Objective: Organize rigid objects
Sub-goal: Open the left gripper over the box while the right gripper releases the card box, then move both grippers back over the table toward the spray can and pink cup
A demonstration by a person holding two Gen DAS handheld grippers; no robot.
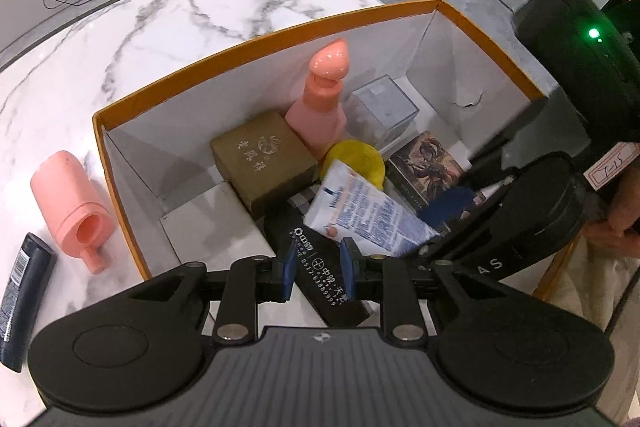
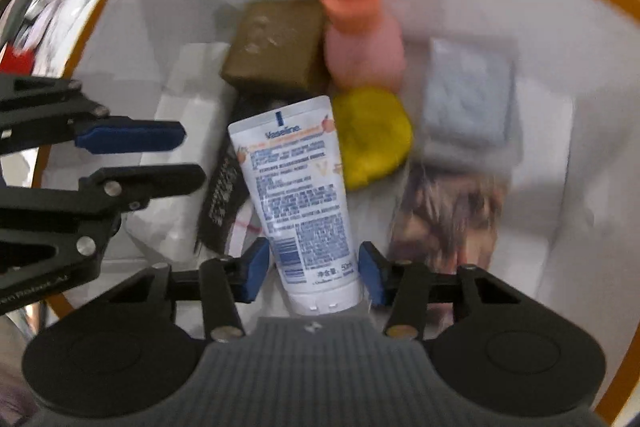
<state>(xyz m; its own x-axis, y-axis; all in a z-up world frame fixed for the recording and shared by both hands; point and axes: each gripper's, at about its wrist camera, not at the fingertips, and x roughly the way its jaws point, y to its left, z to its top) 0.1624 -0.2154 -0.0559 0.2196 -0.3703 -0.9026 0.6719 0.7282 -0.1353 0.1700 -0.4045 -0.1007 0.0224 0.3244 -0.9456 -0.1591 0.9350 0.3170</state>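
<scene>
Vaseline tube stands between the blue pads of the right hand-held gripper, cap end toward the camera, its far end reaching into the orange-rimmed cardboard box. A slight gap shows at each pad, so the jaws stand open about the tube rather than pressing it; the view is blurred and contact cannot be confirmed.

Left hand-held gripper is clamped on a black slim case with white print, held over the box's near edge.

Inside the box, relative to the tube: a yellow round object lies just beside its far end; an olive-brown box with pale characters sits beyond it; a pink bottle with a pointed cap stands upright behind the yellow object; a clear cube-shaped case is farther back toward the box's far corner; an illustrated card box lies close alongside.

Outside the box, on the marble tabletop, a second pink bottle lies on its side against the box's outer wall, with a dark blue tube lying nearby.
</scene>
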